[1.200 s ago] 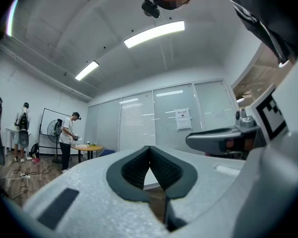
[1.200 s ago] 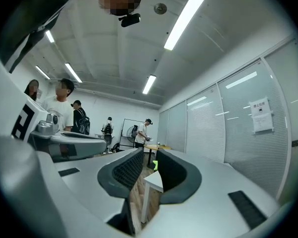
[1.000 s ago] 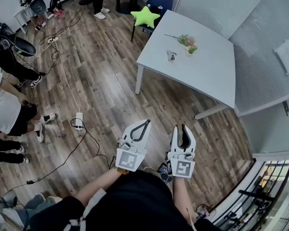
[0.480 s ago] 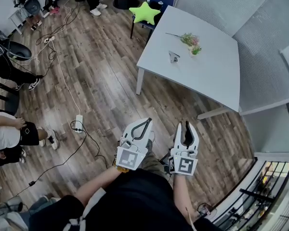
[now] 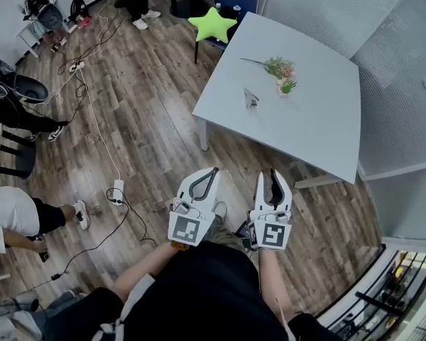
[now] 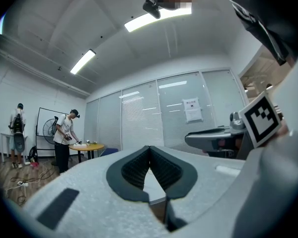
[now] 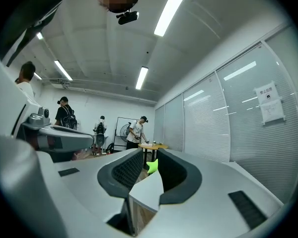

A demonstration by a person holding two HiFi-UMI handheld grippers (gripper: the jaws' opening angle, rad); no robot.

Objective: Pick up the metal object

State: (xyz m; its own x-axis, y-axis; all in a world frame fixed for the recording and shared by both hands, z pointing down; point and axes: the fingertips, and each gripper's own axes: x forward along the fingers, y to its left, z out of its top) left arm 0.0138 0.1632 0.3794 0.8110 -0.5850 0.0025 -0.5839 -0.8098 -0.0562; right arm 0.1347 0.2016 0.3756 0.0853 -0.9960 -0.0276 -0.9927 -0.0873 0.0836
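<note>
The small metal object lies on the pale grey table, near its left edge, far ahead of both grippers. I hold both grippers low over the wooden floor, close to my body and short of the table. The left gripper is shut, its tips touching with nothing between them; the left gripper view shows the tips meeting. The right gripper is empty, with a narrow gap between its jaws. In the right gripper view the table corner shows through that gap. Neither gripper view shows the metal object.
A sprig of flowers lies on the table behind the metal object. A green star cushion sits on a blue chair at the table's far corner. Cables and a power strip cross the floor at left, where people stand. A railing is at bottom right.
The table and metal object have slid lower and nearer in the head view as I moved toward them. Both grippers keep their pose and jaw state.
</note>
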